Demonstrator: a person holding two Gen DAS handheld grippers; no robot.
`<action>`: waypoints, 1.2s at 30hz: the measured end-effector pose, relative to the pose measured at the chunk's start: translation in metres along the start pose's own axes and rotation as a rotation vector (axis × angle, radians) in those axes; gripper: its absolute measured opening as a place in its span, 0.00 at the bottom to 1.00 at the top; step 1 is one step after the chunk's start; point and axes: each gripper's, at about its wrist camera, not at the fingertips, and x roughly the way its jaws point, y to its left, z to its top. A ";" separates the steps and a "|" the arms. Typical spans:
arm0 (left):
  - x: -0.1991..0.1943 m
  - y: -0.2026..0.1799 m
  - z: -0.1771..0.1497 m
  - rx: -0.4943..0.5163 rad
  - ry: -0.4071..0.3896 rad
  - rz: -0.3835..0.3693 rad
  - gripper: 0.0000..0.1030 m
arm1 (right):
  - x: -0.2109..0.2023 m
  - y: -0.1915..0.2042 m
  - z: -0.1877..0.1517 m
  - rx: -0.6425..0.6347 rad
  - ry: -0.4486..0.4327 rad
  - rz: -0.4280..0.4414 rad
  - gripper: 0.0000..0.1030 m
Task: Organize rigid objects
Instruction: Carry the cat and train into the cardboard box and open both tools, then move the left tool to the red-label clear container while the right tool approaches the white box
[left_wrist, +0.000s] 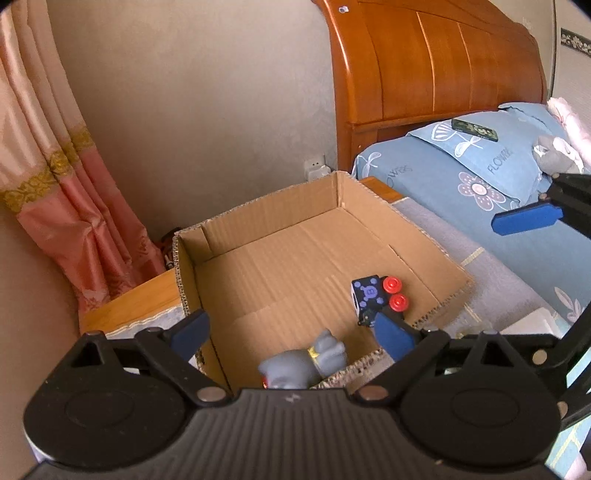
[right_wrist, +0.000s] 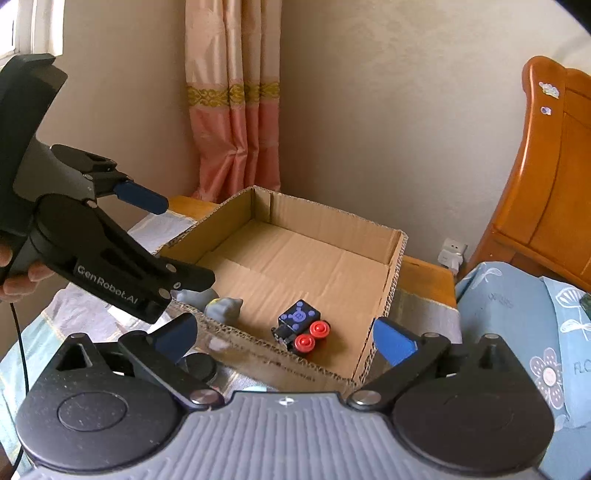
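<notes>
Cardboard box (right_wrist: 384, 266) is collecting the grey figure (left_wrist: 306, 358) and wheeled toy block (right_wrist: 299, 325); both claws, left (left_wrist: 291, 332) and right (right_wrist: 284, 339), are gaping empty above it.

Place: a bedroom in a home.
Bed: glossy wooden headboard (left_wrist: 439, 62), blue flower-print pillow (left_wrist: 491, 155) and bedding.
Window side: pink curtain (left_wrist: 55, 177) with a gold patterned band.
Wall: plain, with a white socket (right_wrist: 452, 254) low beside the bed.
Bedside: a low wooden nightstand (left_wrist: 125, 306) carrying a cardboard box (left_wrist: 295, 236).
</notes>
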 end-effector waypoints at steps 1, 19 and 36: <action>-0.004 -0.002 -0.001 0.004 -0.001 0.009 0.93 | -0.003 0.002 0.000 0.001 0.002 -0.005 1.00; -0.053 -0.032 -0.077 -0.077 -0.057 0.075 0.98 | -0.045 -0.003 -0.080 0.159 0.034 -0.196 1.00; -0.029 -0.019 -0.119 -0.263 -0.060 0.152 0.98 | -0.013 -0.018 -0.134 0.416 0.063 -0.311 1.00</action>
